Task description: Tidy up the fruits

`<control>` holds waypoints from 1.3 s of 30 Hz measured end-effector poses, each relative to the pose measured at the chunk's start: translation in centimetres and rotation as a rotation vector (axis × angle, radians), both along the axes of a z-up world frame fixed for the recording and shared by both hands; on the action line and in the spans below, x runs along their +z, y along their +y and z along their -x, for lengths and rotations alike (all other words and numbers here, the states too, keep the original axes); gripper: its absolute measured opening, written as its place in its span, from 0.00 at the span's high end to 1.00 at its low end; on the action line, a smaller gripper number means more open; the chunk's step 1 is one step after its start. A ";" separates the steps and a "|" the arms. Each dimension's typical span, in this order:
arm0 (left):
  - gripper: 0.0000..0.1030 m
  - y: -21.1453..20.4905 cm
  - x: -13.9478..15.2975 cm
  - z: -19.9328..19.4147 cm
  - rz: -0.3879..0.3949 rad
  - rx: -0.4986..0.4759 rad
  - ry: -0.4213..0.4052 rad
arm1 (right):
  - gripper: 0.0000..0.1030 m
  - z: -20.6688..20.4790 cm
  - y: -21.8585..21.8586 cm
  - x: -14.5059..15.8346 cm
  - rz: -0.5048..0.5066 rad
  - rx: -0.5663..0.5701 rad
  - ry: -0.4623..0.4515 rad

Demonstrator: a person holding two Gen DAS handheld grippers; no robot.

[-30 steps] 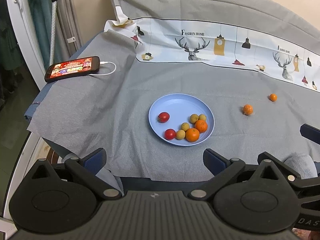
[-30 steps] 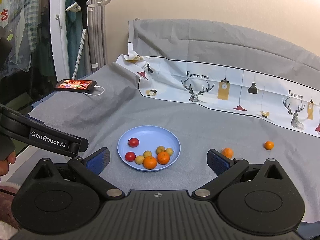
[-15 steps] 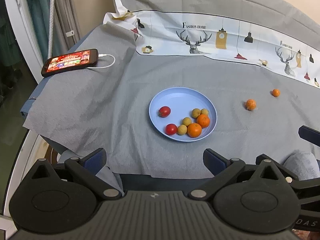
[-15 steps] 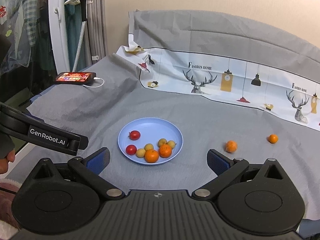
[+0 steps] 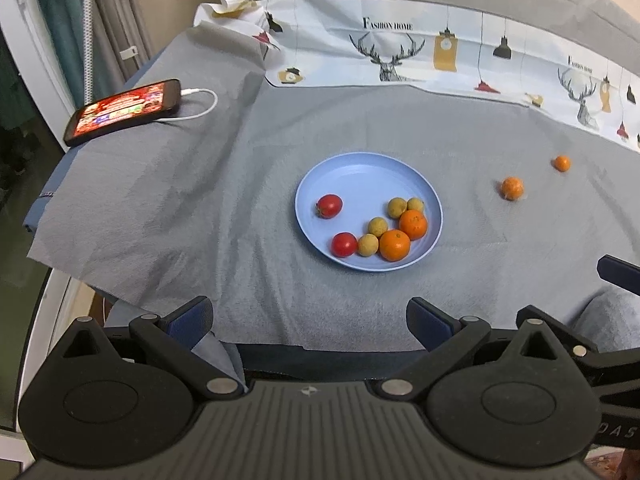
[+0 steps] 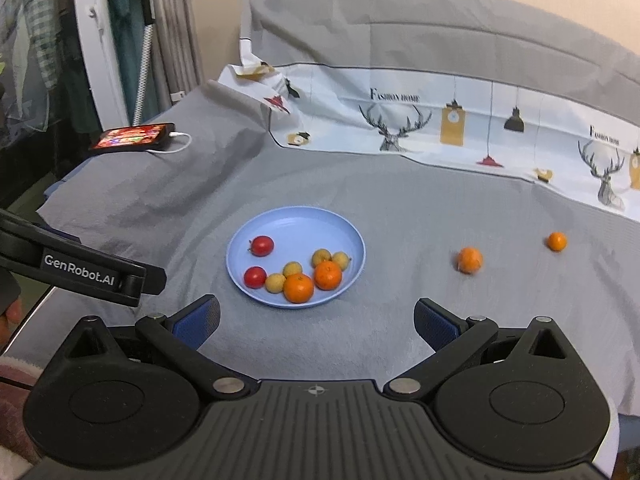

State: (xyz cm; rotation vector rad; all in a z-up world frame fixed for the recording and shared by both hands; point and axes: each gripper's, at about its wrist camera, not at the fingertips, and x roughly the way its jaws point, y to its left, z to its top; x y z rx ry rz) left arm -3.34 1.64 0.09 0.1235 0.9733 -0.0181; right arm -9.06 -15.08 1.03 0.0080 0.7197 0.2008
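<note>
A light blue plate (image 5: 360,172) (image 6: 296,220) lies on the grey cloth and holds two red tomatoes (image 5: 329,205) (image 6: 262,245), two oranges (image 5: 395,245) (image 6: 298,288) and several small yellow fruits (image 5: 377,226) (image 6: 292,269). Two small oranges rest loose on the cloth right of the plate: the nearer one (image 5: 512,188) (image 6: 469,260) and the farther one (image 5: 562,163) (image 6: 557,241). My left gripper (image 5: 310,318) hangs open over the cloth's front edge, nothing between its fingers. My right gripper (image 6: 316,320) is open just short of the plate, also with nothing in it.
A lit phone (image 5: 122,111) (image 6: 134,136) on a white charging cable lies at the cloth's back left. A white printed sheet (image 5: 440,48) runs along the back. The cloth's front edge (image 5: 280,344) drops off below the left gripper. Part of the left gripper's body (image 6: 80,270) shows at the left of the right wrist view.
Both grippers have moved forward toward the plate, so the plate and fruits look larger and nearer. Both stay open. No fruit has moved.
</note>
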 end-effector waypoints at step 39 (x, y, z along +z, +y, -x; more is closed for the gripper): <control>0.00 -30.8 -19.5 -26.7 0.004 -0.430 0.192 | 0.01 -28.5 -32.1 -20.7 0.128 -0.601 -0.009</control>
